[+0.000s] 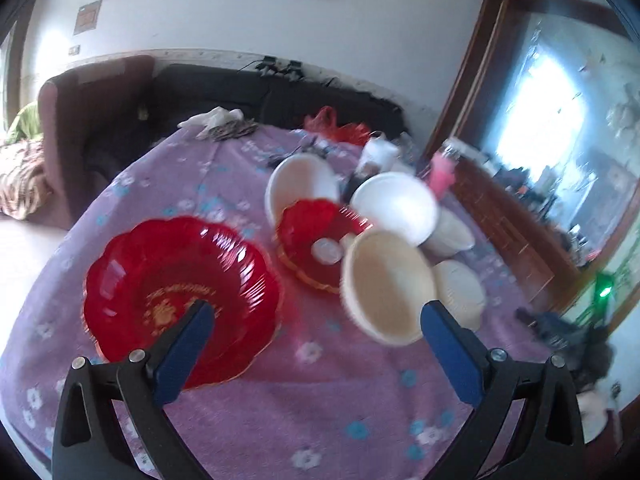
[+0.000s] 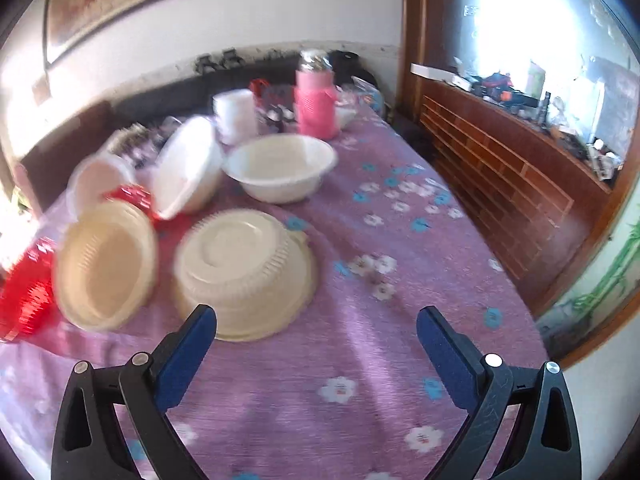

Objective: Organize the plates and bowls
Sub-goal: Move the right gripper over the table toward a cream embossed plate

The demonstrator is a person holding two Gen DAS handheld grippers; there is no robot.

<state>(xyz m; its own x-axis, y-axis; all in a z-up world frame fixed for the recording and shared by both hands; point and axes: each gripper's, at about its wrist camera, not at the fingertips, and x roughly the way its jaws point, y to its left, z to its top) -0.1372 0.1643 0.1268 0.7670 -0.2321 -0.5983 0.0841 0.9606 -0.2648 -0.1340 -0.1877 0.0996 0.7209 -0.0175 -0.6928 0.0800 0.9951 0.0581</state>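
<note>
- Both grippers hang over the purple flowered cloth (image 2: 360, 360); the left gripper (image 1: 316, 320) has its jaws spread wide with nothing between them, and the right gripper (image 2: 316, 322) stands the same way.
- Left view: the big red plate (image 1: 180, 292) lies flat just beyond the left jaw, whose tip covers part of its gold lettering.
- A tan bowl (image 1: 388, 286) stands tilted on edge ahead, nearer the right jaw, its outline smeared by blur.
- Behind it sits a small red plate (image 1: 316, 248), partly hidden by the tan bowl; a pale disc lies in its middle, too blurred to name.
- Two white bowls (image 1: 394, 206) lean tilted past the red plate; a third white one (image 1: 300, 184) stands further left.
- Right view: an upturned cream bowl (image 2: 244, 272) rests bottom-up just past the left jaw tip.
- An upright white bowl (image 2: 280, 166) sits well beyond, between the jaws' lines.
- A pink flask (image 2: 316, 100) stands behind it.
- Far left, the red plate is cut off by the frame edge.
</note>
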